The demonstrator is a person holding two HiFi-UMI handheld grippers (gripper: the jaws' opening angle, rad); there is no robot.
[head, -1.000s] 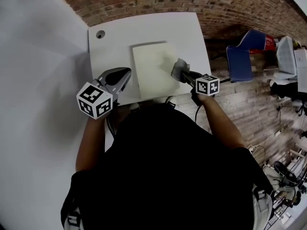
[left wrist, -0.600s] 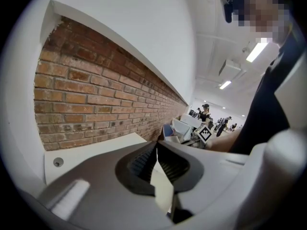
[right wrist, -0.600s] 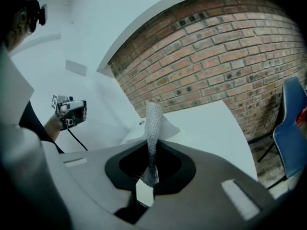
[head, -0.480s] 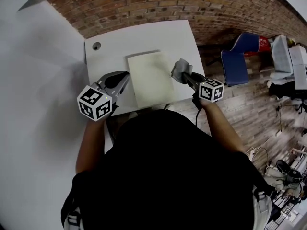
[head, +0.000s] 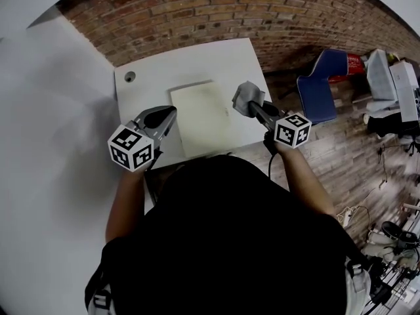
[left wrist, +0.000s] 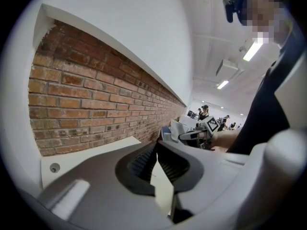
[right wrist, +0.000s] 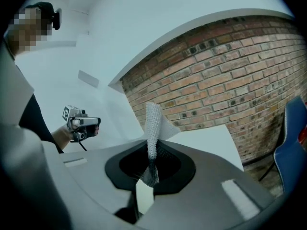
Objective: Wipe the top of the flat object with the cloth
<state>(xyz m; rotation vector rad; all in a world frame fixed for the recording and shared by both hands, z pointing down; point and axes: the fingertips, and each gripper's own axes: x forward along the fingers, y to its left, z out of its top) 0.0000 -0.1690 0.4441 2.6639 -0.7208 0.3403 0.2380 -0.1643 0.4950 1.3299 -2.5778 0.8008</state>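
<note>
Cloth (right wrist: 152, 128) is pinched tight in the right claw (right wrist: 150, 166), jaws closed on its lower end, and the rest of the grey mesh stands up free above the tips with one corner flopped to the side. From the head view that right claw (head: 252, 107) is out over the table's (head: 197, 61) right side, the cloth (head: 247, 97) bunched at its tip just beside the pad's (head: 200, 117) right edge and not over the pad. Whether the cloth touches the table, I cannot tell.

Over to the left claw (left wrist: 156, 150): jaws together at the tips, nothing between them, only a pale sliver of surface showing through the gap lower down. In the head view the left claw (head: 170, 115) sits just beside the pad's left edge, near the table's front, pointing in toward the pad. The two claws flank the pad, one on each side, each with its marker cube at the hand end.

The pad itself lies flat on the white table, roughly central, cream-coloured, its top bare. A round hole (head: 130, 76) marks the table's far left corner. Behind the table runs a brick wall (head: 197, 12), and off to the right on the brick floor stands a blue chair (head: 321, 87).
</note>
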